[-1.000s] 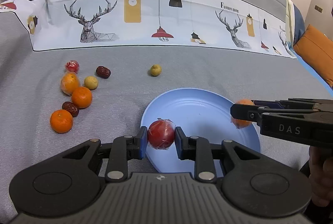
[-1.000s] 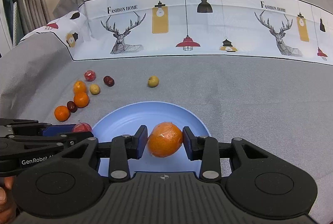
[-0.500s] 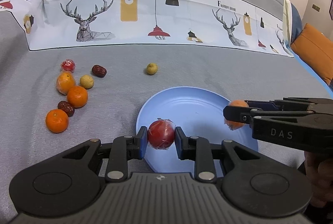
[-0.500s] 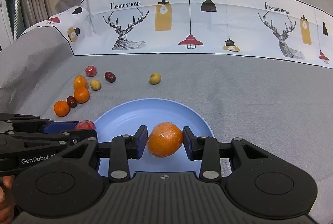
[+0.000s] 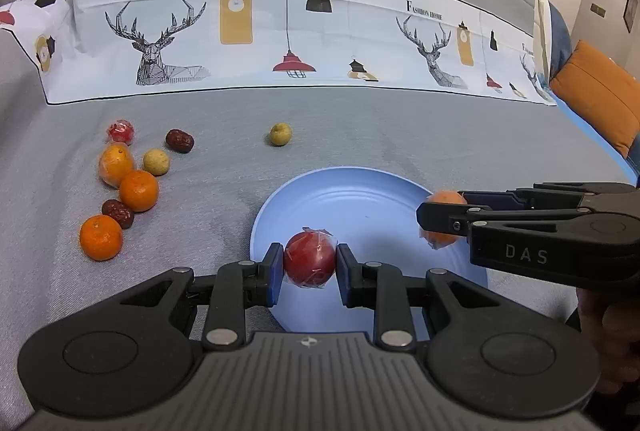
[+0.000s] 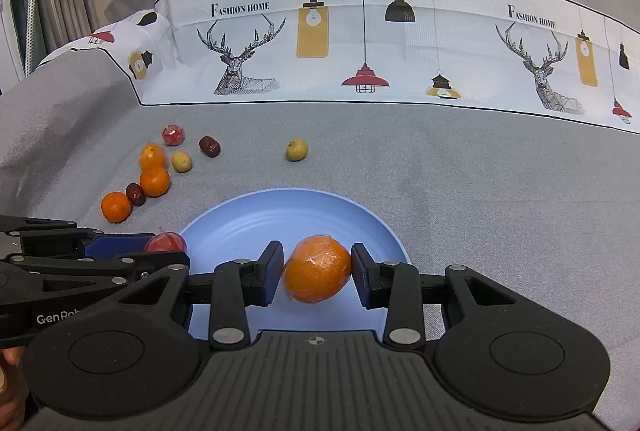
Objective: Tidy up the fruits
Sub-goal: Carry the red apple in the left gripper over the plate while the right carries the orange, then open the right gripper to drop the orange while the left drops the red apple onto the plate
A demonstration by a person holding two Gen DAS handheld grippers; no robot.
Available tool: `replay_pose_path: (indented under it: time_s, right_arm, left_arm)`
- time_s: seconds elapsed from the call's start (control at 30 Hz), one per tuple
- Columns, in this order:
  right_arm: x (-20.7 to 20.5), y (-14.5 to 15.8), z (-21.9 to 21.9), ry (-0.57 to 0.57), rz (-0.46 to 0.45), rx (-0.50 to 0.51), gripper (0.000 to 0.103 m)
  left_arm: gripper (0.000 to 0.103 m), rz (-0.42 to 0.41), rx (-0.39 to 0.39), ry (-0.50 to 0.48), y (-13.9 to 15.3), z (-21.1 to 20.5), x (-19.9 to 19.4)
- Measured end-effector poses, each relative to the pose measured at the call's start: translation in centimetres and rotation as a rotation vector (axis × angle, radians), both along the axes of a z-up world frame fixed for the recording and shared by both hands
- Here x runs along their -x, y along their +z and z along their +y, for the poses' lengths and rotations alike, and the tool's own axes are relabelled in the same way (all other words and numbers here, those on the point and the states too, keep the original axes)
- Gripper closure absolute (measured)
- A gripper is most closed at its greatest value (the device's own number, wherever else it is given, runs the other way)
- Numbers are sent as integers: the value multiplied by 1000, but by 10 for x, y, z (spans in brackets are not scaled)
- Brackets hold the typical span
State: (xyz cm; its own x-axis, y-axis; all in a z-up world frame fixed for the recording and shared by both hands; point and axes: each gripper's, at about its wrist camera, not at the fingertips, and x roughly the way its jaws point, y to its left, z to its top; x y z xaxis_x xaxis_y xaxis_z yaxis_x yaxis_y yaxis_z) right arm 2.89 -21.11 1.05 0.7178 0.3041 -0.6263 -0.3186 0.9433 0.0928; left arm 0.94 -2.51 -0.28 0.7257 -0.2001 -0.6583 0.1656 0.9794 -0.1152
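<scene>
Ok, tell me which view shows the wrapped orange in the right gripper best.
The right wrist view: the wrapped orange sits centred between the right gripper's pads, its film visible, over the blue plate. The left wrist view shows it only from the side, mostly hidden behind a finger.

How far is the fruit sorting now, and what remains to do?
Nothing lies on the blue plate yet. In hand: the left gripper holds a wrapped red fruit and the right gripper a wrapped orange, both over the plate. Left: eight fruits on the grey cloth, such as the yellow one.
</scene>
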Motion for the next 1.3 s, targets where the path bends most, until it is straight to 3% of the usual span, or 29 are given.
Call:
replay_pose_path:
  time_s: [1.2, 1.3]
  right_arm:
    - [1, -3, 1, -3, -8, 7, 64]
    - [1, -1, 0, -26, -19, 10, 57]
  left_arm:
    - [72, 2, 2, -6, -2, -3, 0]
    - [61, 14, 19, -6, -3, -2, -1]
